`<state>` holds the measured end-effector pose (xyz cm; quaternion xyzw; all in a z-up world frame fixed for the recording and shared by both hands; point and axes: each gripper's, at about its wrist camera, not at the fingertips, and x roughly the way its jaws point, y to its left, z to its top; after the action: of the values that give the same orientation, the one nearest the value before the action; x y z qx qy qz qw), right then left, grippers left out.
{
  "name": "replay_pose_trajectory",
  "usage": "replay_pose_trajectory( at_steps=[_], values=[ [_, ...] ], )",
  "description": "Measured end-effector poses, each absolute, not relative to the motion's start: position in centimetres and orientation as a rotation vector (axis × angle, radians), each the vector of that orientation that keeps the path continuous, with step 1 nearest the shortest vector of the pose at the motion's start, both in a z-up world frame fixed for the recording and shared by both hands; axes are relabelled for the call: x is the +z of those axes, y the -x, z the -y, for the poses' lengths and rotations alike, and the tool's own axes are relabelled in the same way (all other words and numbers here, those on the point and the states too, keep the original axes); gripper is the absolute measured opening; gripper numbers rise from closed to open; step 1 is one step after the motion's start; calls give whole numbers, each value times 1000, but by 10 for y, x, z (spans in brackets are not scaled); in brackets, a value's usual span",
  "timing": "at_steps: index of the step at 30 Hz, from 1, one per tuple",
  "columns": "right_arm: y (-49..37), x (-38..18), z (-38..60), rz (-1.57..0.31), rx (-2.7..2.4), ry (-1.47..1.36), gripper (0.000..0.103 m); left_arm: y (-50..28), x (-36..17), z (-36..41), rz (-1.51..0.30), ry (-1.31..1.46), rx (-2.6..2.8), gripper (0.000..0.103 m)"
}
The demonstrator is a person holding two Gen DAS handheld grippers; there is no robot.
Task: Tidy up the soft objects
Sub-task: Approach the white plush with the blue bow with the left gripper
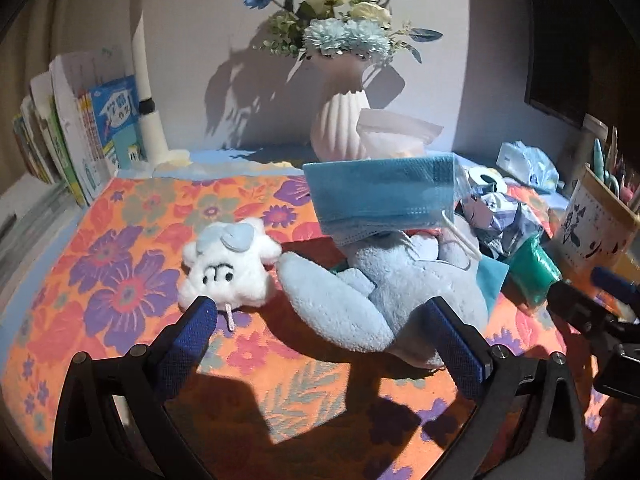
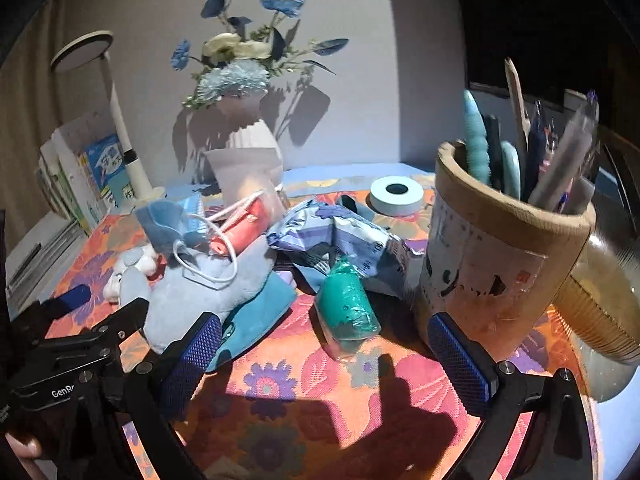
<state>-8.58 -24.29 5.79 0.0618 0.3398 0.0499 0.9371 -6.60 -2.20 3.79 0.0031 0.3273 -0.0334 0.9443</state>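
— Looking at the left wrist view: what does the left gripper (image 1: 320,320) have?
— Nothing; its jaws stand spread, with the pale blue plush toy (image 1: 384,292) lying between them at frame centre and a small white plush (image 1: 230,266) just to its left on the floral tablecloth (image 1: 120,280).
— And the right gripper (image 2: 324,344)?
— Released too, empty, low in its frame. A green wrapped packet (image 2: 346,308) lies ahead, the pen cup (image 2: 500,264) at right, and a blue face mask (image 2: 168,224) rests on the plush pile at left.
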Motion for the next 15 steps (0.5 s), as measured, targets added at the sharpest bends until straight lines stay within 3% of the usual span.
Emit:
replay_pose_trajectory(
  at_steps=[15],
  values=[
    [83, 54, 233, -709, 102, -73, 103, 72, 37, 17, -646, 26, -75, 103]
  ],
)
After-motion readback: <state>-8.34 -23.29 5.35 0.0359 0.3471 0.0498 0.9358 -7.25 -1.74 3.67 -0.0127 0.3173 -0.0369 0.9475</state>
